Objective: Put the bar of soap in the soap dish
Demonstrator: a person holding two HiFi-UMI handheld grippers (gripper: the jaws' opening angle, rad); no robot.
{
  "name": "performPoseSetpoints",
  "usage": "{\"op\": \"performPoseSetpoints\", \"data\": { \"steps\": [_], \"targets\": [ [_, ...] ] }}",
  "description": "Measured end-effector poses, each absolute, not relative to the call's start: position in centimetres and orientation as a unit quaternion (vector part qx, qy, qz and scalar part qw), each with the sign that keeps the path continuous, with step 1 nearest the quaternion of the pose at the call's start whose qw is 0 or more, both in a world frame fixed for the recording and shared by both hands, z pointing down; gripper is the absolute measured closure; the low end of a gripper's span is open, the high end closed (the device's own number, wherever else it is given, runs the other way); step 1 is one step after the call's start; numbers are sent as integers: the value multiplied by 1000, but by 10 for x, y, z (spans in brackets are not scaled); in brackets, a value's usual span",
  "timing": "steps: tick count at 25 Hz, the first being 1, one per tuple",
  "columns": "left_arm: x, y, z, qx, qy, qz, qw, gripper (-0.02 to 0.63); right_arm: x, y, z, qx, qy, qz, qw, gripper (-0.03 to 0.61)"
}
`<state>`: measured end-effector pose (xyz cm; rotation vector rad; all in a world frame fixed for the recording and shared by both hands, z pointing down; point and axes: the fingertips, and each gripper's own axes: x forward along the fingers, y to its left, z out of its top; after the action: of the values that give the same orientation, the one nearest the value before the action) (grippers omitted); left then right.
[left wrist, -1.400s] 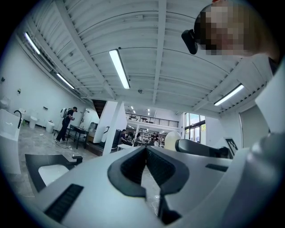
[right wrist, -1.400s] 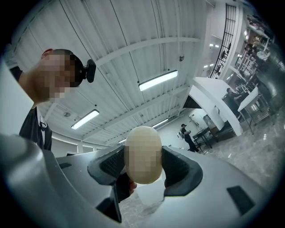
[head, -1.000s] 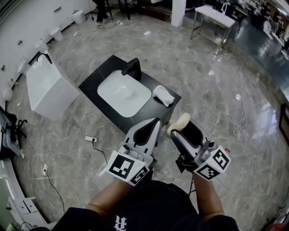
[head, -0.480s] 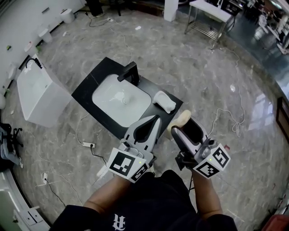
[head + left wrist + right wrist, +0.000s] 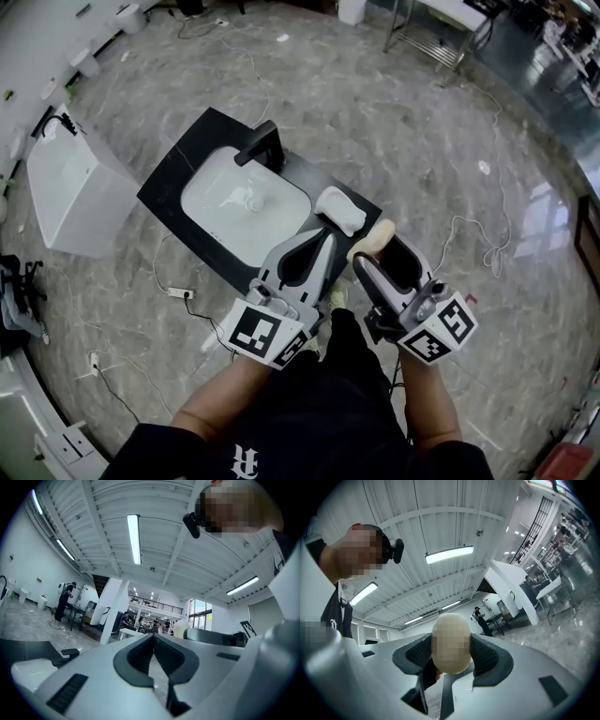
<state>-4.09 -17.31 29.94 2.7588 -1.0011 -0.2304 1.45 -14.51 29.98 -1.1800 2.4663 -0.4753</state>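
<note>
Cream soap (image 5: pixel 450 641) in right gripper (image 5: pixel 377 251), dish (image 5: pixel 340 210) near

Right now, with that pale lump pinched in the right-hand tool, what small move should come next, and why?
Probably ease the right gripper forward and slightly left until the bar of soap is over the soap dish. Its jaws clamp the soap, and the dish sits empty on the black counter just ahead. The left gripper is shut, empty.

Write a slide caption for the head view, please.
Right gripper holds the bar of soap near the soap dish beside the sink.
</note>
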Motion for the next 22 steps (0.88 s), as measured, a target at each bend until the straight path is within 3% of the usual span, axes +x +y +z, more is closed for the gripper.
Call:
{"op": "performPoseSetpoints", "data": {
  "steps": [22],
  "targets": [
    [-2, -318, 413, 898, -418, -42, 127, 607, 44, -305, 490, -391, 902, -181, -26, 321]
  ]
}}
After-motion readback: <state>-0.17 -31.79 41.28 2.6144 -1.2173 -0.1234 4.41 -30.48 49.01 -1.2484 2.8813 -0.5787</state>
